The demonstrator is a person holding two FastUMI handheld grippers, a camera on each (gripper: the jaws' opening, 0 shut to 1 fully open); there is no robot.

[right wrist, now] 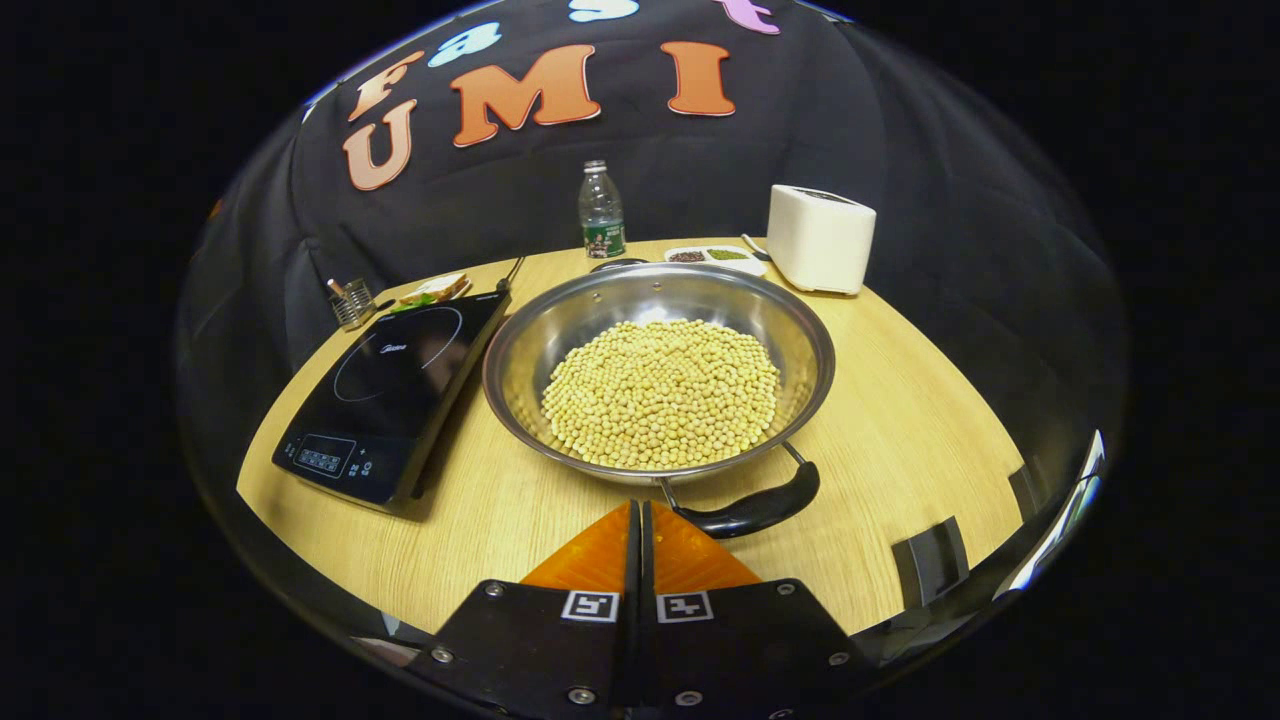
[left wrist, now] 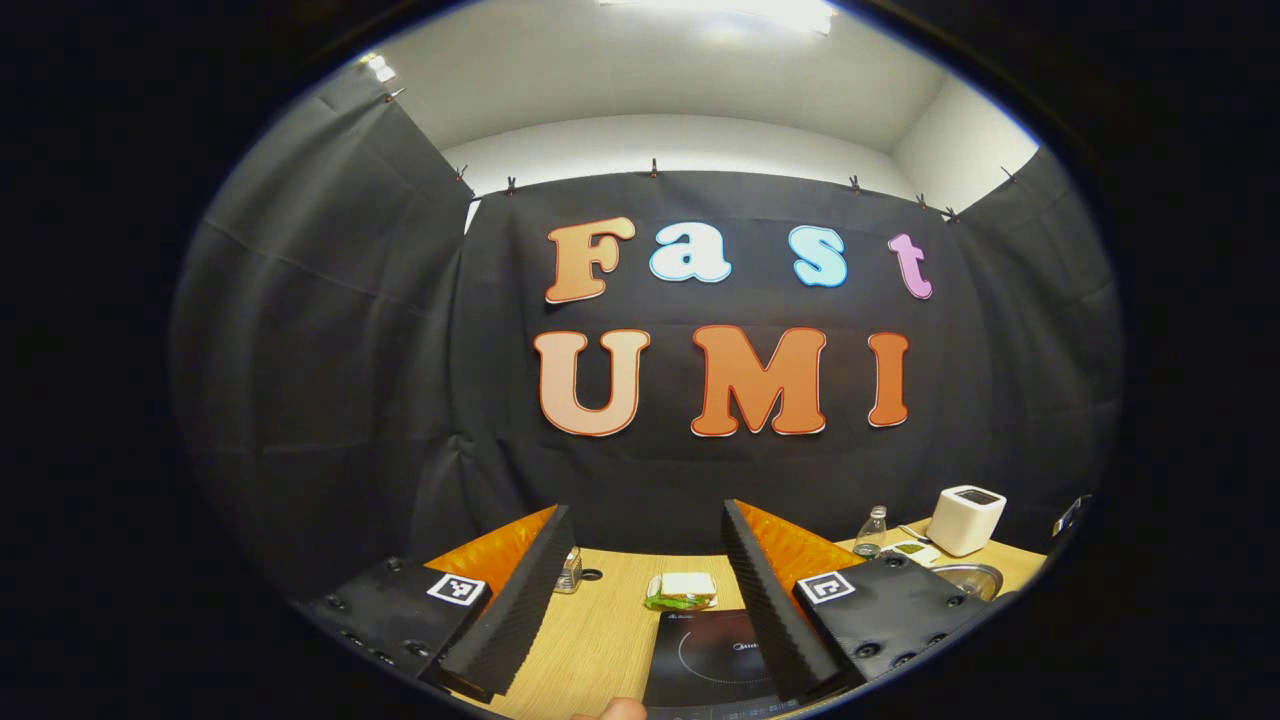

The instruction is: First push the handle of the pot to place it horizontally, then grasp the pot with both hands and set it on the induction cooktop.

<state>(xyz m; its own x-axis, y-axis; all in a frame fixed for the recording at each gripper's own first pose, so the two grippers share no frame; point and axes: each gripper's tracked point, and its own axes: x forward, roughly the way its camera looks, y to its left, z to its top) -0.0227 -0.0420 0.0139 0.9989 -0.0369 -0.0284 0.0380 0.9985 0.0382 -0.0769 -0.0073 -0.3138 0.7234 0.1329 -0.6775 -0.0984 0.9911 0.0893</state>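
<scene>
The pot (right wrist: 658, 375), a wide steel pan full of pale beans (right wrist: 662, 392), stands on the wooden table (right wrist: 900, 440) just to the right of the induction cooktop (right wrist: 385, 395), so it needs only a short sideways carry. Its near handle (right wrist: 755, 510) points toward the right gripper (right wrist: 640, 515), whose fingers are pressed together with nothing between them; I judge this closed tip is meant for pushing the handle, a step that seems not yet done. The left gripper (left wrist: 648, 570) is held high and level with its fingers wide apart and empty, probably waiting for the two-handed grasp; below it the cooktop (left wrist: 712, 655) shows. In the right gripper view, behind the pot stand a plastic bottle (right wrist: 601, 212), a white appliance (right wrist: 820, 238) and a small divided tray (right wrist: 715, 257), and a sandwich (right wrist: 436, 289) and a metal cup (right wrist: 350, 300) lie beyond the cooktop. Black cloth closes the booth on all sides, with a white ceiling above.
</scene>
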